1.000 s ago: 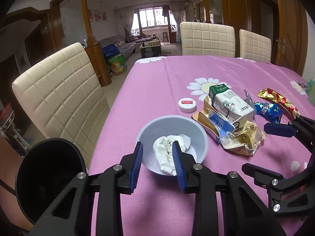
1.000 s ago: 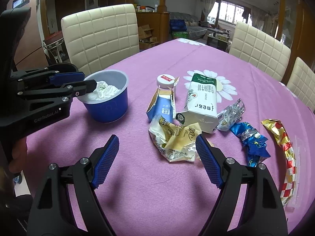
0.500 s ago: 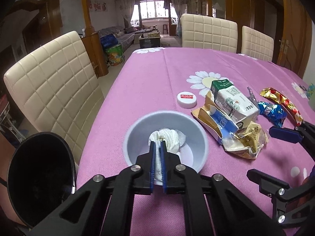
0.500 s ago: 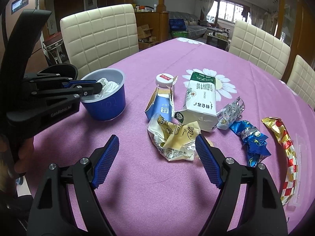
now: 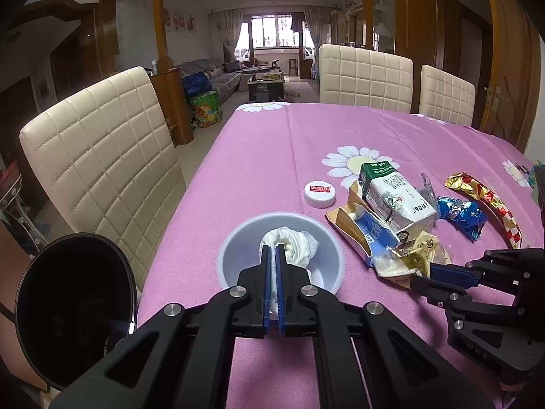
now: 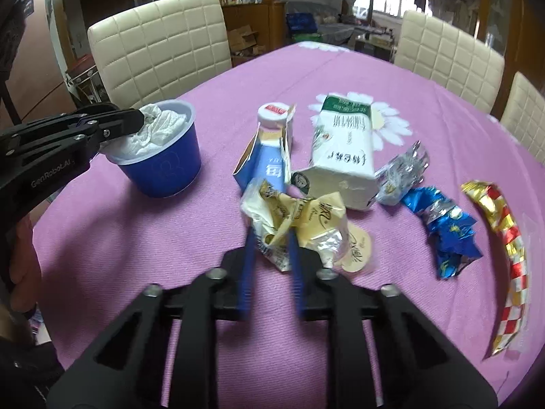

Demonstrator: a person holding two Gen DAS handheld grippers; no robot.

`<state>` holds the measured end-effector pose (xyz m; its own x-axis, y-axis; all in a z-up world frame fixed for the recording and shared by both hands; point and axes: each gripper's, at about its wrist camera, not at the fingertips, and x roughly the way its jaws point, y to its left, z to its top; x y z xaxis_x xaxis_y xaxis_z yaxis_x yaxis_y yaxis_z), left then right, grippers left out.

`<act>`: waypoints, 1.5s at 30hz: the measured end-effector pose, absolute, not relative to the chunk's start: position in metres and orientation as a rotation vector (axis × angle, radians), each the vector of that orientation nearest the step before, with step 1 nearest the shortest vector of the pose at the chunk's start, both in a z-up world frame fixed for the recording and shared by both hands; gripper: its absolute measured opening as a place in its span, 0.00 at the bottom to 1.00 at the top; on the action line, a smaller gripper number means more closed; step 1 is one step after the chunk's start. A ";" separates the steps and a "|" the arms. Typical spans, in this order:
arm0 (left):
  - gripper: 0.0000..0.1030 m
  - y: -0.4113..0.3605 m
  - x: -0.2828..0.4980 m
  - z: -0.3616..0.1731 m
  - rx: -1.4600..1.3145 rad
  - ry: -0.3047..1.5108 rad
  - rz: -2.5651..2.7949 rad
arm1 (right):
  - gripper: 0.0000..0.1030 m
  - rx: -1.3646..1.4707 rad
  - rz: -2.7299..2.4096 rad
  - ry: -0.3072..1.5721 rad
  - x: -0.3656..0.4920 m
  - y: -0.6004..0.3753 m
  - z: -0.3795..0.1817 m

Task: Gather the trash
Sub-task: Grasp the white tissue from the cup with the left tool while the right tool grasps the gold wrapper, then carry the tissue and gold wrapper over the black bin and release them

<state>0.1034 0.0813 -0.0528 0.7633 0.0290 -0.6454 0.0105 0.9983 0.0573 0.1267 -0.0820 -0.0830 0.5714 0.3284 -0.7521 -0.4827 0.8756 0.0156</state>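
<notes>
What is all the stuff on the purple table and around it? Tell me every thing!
cup: one, blue outside, white inside, near left of the table.
tissue: one, white, crumpled in the cup.
milk carton: one, white and green, lying mid-table.
torn carton: one, blue and white, beside the milk carton.
cream wrapper: one, crumpled, nearest the camera.
silver wrapper: one, right of the milk carton.
blue wrapper: one, shiny, further right.
gold and red wrapper: one, far right.
bin: one, black, beside the table.
chairs: three, cream, around the table.
left tongs: shut on the tissue.
right tongs: shut on the cream wrapper.
</notes>
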 end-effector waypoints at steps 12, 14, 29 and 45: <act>0.03 0.097 0.078 -0.022 0.063 0.607 0.057 | 0.14 -0.243 0.504 0.737 0.112 -0.060 -0.052; 0.03 0.101 0.076 -0.019 0.062 0.599 0.065 | 0.14 -0.249 0.516 0.726 0.112 -0.055 -0.045; 0.03 0.131 0.065 -0.008 0.044 0.571 0.125 | 0.14 -0.333 0.608 0.653 0.100 0.001 -0.019; 0.03 0.171 0.049 -0.008 0.031 0.566 0.203 | 0.14 -0.374 0.681 0.641 0.096 0.045 -0.014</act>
